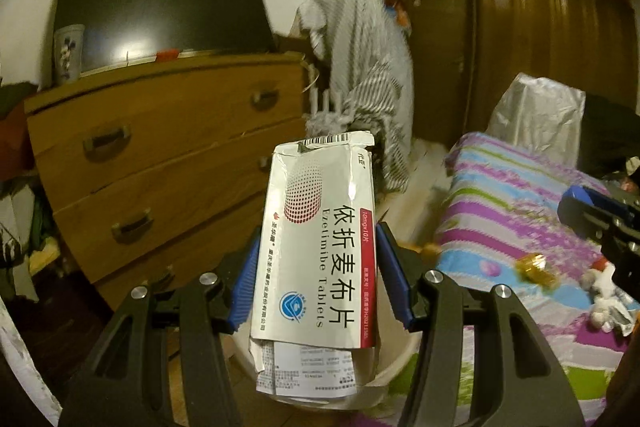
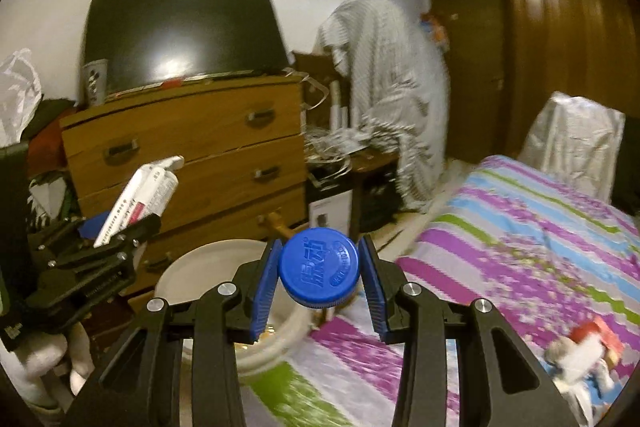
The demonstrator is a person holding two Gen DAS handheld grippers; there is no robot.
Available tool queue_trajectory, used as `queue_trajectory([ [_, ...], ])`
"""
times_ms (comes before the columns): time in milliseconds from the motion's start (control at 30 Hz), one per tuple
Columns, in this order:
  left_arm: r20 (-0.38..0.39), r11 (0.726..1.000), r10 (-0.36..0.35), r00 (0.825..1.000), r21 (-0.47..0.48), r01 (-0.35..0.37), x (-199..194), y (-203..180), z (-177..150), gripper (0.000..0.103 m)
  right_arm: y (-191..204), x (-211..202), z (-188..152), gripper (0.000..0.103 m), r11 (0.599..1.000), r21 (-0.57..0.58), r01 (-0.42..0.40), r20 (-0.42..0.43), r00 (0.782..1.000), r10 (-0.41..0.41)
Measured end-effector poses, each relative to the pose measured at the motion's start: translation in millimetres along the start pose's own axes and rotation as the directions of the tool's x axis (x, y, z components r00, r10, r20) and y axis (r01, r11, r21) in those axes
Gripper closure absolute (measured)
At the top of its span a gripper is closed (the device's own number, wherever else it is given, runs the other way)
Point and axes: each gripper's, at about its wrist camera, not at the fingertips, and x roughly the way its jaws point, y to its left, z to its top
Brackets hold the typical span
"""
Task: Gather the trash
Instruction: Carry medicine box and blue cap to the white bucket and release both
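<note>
Blue pads of the left gripper (image 1: 318, 271) are clamped on a flattened white cardboard tablet box with a red stripe and black lettering (image 1: 320, 251), its long axis running straight out along the fingers, torn flap end farthest away and a printed paper slip hanging from the near end. The right gripper (image 2: 319, 273) is clenched on a round blue plastic bottle cap (image 2: 319, 265), pinched at its rim with the embossed top facing the camera.

Just below and behind the cap sits a round white plastic bin (image 2: 192, 263), on the floor between a brown wooden chest of drawers (image 2: 192, 147) and a bed with a purple, blue and green striped cover (image 2: 520, 227). From the right claw the bin lies down and to the left; from the left claw only a strip of its rim (image 1: 400, 355) shows under the box. Both loads look close to the drop, the left perhaps more directly above it.

The right wrist view shows the bin's open mouth and the left claw edge-on at far left. The left wrist view alone shows more trash on the bed, a gold crumpled wrapper (image 1: 536, 267) to the right.
</note>
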Motion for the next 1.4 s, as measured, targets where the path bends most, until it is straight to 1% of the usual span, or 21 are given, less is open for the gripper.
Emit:
queue_trajectory([
  [100,-0.043,1.000,0.016,0.999,-0.004,-0.017,20,17,-1,0.051,15,39,9,0.062,0.999,-0.014,-0.043,-0.060,0.997,0.042],
  [233,-0.114,1.000,0.016,0.993,-0.007,-0.017,49,28,0,0.051,30,89,12,0.062,0.996,-0.019,-0.092,-0.159,0.983,0.087],
  [300,-0.164,1.000,0.009,0.986,-0.012,-0.011,64,33,0,0.051,33,111,9,0.062,0.993,-0.011,-0.119,-0.212,0.970,0.114],
  [367,-0.204,1.000,0.001,0.979,-0.013,-0.003,77,36,-3,0.051,37,133,4,0.062,0.989,0.002,-0.148,-0.267,0.953,0.143],
  [400,-0.234,1.000,-0.006,0.972,-0.015,0.003,86,38,-4,0.051,40,149,4,0.062,0.987,0.006,-0.158,-0.302,0.941,0.152],
  [433,-0.261,1.000,-0.015,0.965,-0.019,0.010,94,40,-7,0.051,40,156,-1,0.062,0.986,0.010,-0.165,-0.321,0.933,0.160],
  [500,-0.312,1.000,-0.019,0.950,-0.021,0.013,109,43,-12,0.051,41,178,-6,0.062,0.983,0.023,-0.180,-0.373,0.911,0.176],
  [600,-0.366,1.000,-0.019,0.931,-0.026,0.010,125,50,-21,0.051,39,191,-14,0.062,0.982,0.030,-0.184,-0.397,0.900,0.181],
  [667,-0.378,1.000,-0.012,0.926,-0.025,0.003,131,55,-25,0.051,38,197,-18,0.062,0.982,0.038,-0.188,-0.403,0.896,0.187],
  [900,-0.382,1.000,-0.014,0.924,-0.030,0.003,138,56,-27,0.051,35,206,-28,0.062,0.980,0.048,-0.195,-0.420,0.886,0.197],
  [1000,-0.382,1.000,-0.011,0.924,-0.028,0.001,138,57,-27,0.048,33,205,-28,0.062,0.979,0.052,-0.199,-0.418,0.886,0.202],
  [1033,-0.382,1.000,-0.009,0.924,-0.027,-0.001,138,56,-27,0.048,33,205,-28,0.060,0.978,0.055,-0.201,-0.417,0.885,0.205],
  [1067,-0.383,1.000,-0.004,0.924,-0.025,-0.006,139,56,-27,0.048,32,205,-28,0.050,0.977,0.060,-0.203,-0.415,0.885,0.210],
  [1100,-0.387,1.000,0.003,0.922,-0.025,-0.014,140,58,-27,0.047,30,204,-28,0.045,0.976,0.068,-0.206,-0.406,0.888,0.216],
  [1200,-0.384,0.999,0.015,0.923,-0.029,-0.028,141,61,-27,0.043,26,200,-28,0.043,0.975,0.079,-0.207,-0.393,0.892,0.221],
  [1400,-0.380,0.999,0.017,0.925,-0.027,-0.030,138,59,-24,0.043,19,185,-26,0.043,0.975,0.092,-0.203,-0.365,0.904,0.223],
])
